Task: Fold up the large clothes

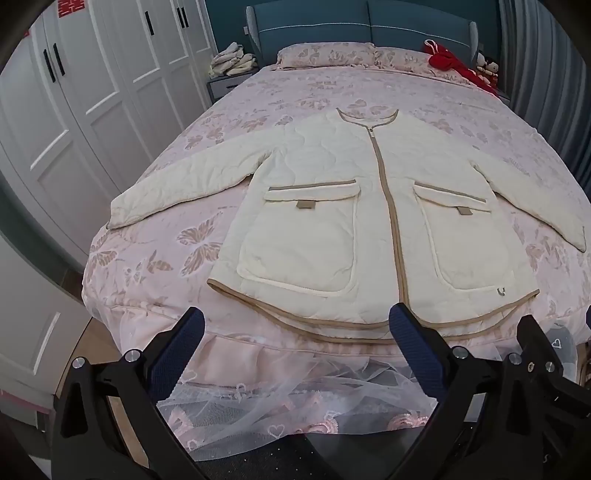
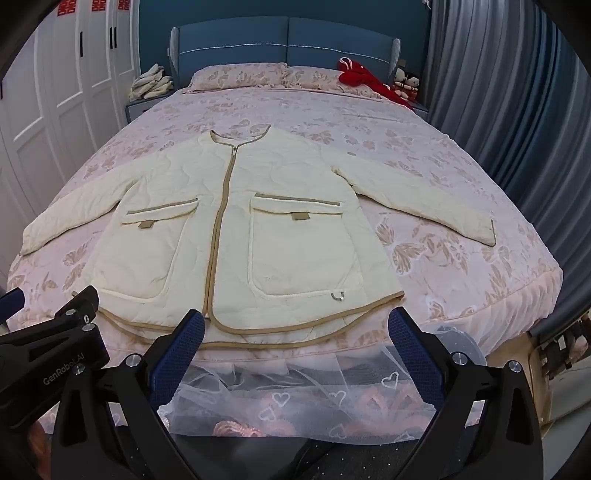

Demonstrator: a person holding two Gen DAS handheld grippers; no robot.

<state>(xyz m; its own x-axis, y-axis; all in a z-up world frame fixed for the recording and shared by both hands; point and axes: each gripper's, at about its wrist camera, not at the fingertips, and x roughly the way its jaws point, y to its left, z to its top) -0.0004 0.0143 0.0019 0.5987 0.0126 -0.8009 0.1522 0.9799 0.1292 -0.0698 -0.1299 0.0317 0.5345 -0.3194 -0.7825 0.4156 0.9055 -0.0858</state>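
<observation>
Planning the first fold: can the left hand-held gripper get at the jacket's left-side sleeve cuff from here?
Probably yes. The left hand-held gripper is open and empty at the foot of the bed, and the cuff lies flat on the bedspread with nothing on it or between. It would need to swing left and forward.

Your left wrist camera looks from the foot of the bed (image 1: 155,288) toward the headboard (image 1: 362,26), angled slightly down, with the jacket (image 1: 351,206) near and right of centre; your right wrist camera faces the same way from just beside it, the jacket (image 2: 240,229) left of centre; both views share the whole jacket, bed (image 2: 480,288) and headboard (image 2: 288,40).
</observation>
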